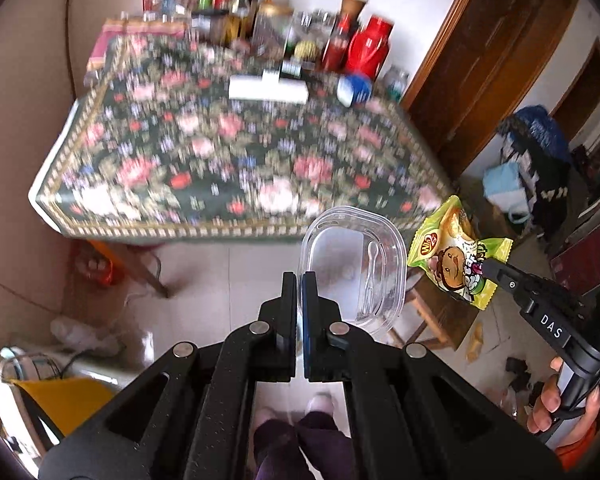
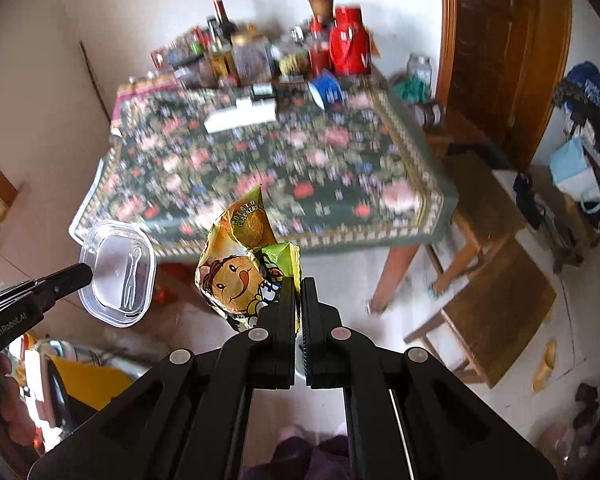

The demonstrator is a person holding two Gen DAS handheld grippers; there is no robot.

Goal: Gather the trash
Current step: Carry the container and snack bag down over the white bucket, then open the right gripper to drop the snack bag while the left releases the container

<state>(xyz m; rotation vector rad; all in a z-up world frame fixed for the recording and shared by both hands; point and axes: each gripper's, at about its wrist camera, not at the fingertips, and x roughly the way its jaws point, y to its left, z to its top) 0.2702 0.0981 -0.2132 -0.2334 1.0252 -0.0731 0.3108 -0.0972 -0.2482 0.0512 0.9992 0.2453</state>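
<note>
Snack wrapper [image 2: 242,264] clamped in right gripper [image 2: 299,280]; left gripper [image 1: 299,276] pinches clear lid [image 1: 354,268].

The near part of the table [image 1: 204,168] is bare cloth, open to a gripper. Its far edge is packed with bottles [image 1: 244,4] and jars, with a white box [image 1: 268,90] in front. A wooden stool [image 2: 496,304] blocks the floor on the right.

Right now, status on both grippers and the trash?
Left gripper shut on clear plastic lid. Right gripper shut on snack wrapper. Both held off the table; nothing blocking.
</note>
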